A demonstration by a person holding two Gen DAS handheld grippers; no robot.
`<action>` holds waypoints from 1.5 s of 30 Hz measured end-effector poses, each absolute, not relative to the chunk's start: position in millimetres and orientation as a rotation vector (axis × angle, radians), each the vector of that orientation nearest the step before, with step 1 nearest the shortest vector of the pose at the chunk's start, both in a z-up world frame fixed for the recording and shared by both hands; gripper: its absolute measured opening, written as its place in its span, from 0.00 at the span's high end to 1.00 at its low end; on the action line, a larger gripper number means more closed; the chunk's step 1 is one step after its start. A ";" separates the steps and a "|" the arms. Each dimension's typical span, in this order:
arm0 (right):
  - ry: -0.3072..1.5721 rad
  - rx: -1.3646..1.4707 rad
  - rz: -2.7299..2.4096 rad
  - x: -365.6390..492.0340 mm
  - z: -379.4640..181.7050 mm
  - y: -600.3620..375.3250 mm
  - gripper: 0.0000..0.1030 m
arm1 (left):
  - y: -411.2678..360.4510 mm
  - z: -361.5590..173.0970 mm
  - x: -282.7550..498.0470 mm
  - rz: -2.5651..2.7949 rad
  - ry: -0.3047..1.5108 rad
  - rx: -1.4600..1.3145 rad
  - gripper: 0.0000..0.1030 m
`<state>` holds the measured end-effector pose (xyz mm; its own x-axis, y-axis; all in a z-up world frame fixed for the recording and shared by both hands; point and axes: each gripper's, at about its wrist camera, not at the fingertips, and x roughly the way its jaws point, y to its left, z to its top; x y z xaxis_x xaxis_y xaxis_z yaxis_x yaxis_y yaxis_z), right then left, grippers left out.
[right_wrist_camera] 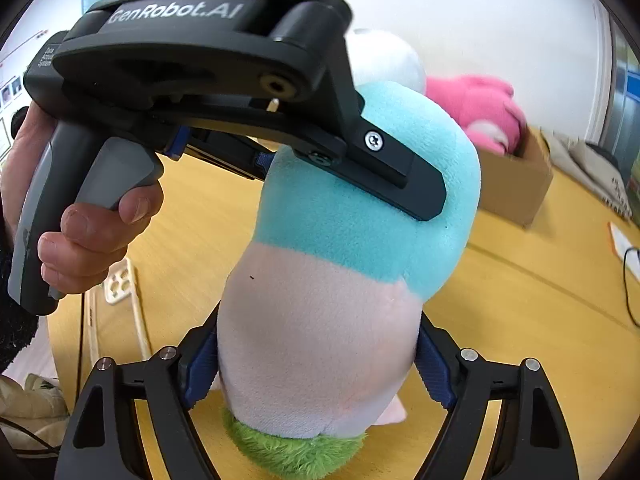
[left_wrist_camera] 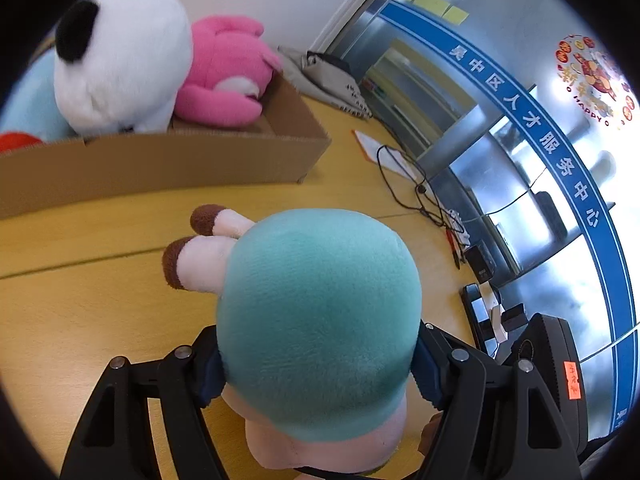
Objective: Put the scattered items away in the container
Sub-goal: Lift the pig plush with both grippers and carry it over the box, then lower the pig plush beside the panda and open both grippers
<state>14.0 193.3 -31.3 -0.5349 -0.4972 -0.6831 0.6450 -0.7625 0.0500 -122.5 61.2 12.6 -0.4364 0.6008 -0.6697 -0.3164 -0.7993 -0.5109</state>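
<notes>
A plush doll (left_wrist_camera: 320,304) with a teal body, pale pink head and green hair hangs over the yellow table (left_wrist_camera: 80,312), its brown-tipped legs (left_wrist_camera: 200,240) pointing toward the box. My left gripper (left_wrist_camera: 318,364) is shut on the teal body, pads pressing both sides. The right wrist view shows my right gripper (right_wrist_camera: 316,368) shut on the doll's (right_wrist_camera: 320,320) pink head, with the left gripper's finger (right_wrist_camera: 400,176) across the teal part above. The cardboard box (left_wrist_camera: 160,168) beyond holds a white plush (left_wrist_camera: 120,64) and a pink plush (left_wrist_camera: 228,76).
A black cable (left_wrist_camera: 400,188), papers (left_wrist_camera: 376,148) and small black devices (left_wrist_camera: 480,264) lie along the table's right edge by a glass wall. A grey cloth bag (left_wrist_camera: 328,76) sits behind the box. A pale phone case (right_wrist_camera: 120,284) lies at the left.
</notes>
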 end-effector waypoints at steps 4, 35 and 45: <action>0.304 0.838 -2.296 17.2 0.7 180.8 0.16 | 56.2 52.1 -122.4 2.277 -0.396 -1.135 0.28; 0.505 0.605 -2.367 -201.2 109.0 168.3 0.18 | 72.7 134.5 -337.1 2.392 -0.162 -1.012 0.28; 0.438 0.879 -2.329 -273.0 17.6 179.7 0.18 | 89.3 36.9 -402.2 2.305 -0.156 -1.343 0.24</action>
